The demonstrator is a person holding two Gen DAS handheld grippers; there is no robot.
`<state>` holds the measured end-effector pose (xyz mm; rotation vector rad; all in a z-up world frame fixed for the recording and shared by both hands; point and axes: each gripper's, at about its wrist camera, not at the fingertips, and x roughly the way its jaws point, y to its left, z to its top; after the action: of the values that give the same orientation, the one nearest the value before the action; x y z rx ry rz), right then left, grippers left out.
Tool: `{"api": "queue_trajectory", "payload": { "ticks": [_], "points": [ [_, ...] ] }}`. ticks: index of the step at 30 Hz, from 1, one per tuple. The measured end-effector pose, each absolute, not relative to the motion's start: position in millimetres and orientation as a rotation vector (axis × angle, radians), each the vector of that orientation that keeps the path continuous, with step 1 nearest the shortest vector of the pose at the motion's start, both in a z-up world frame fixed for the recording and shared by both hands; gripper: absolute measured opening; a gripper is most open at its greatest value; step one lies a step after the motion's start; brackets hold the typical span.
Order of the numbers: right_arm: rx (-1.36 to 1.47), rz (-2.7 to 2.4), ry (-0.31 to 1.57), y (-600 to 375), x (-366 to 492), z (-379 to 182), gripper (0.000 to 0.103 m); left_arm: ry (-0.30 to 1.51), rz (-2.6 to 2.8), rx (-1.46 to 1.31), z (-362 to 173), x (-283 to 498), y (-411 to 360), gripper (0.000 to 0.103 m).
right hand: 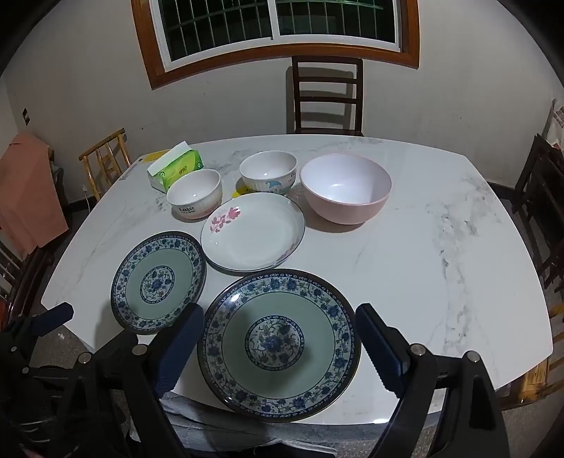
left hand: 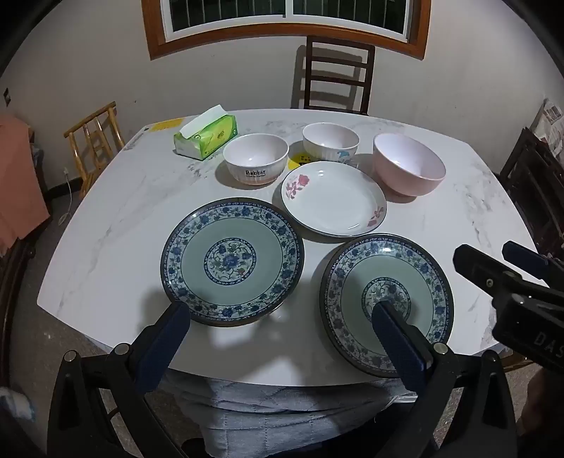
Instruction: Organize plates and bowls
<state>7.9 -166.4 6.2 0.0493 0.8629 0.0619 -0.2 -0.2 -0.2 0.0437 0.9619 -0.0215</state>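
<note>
Left wrist view: a white marble-patterned table (left hand: 105, 246) carries six pieces of crockery, three plates and three bowls. Two of the plates are round, green-centred ones with blue floral rims: the left blue-patterned plate (left hand: 232, 260) lies near the front middle, and the right blue-patterned plate (left hand: 386, 299) sits at the near edge. Behind and between them lies one white plate with pink flowers (left hand: 333, 202), close to both but apart from them. Along the back stand one white ribbed bowl lettered "Rabbit" (left hand: 255, 162), one white ribbed bowl with a blue picture (left hand: 330, 141) and one larger pink bowl (left hand: 409, 167). One green tissue pack (left hand: 206, 135) lies at the far left. The left gripper (left hand: 282, 317) hangs above the near edge, jaws spread wide and holding nothing. The right gripper's dark fingers enter at the right edge.

Right wrist view: the same three plates and three bowls show. The right gripper (right hand: 280, 329) hovers with jaws fully apart, one finger on either side of the right blue-patterned plate (right hand: 278, 343), above it and gripping nothing. One dark wooden chair (right hand: 326, 95) stands behind the table, under one wood-framed window (right hand: 275, 24).
</note>
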Motion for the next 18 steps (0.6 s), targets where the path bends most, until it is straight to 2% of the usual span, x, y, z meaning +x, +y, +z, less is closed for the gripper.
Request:
{"api": "queue_trajectory", "payload": {
  "ticks": [18],
  "points": [
    [0.057, 0.067, 0.87, -171.7, 8.3, 6.0, 0.09, 0.996, -0.074, -0.024, -7.9, 2.1, 4.8, 0.1]
  ]
}}
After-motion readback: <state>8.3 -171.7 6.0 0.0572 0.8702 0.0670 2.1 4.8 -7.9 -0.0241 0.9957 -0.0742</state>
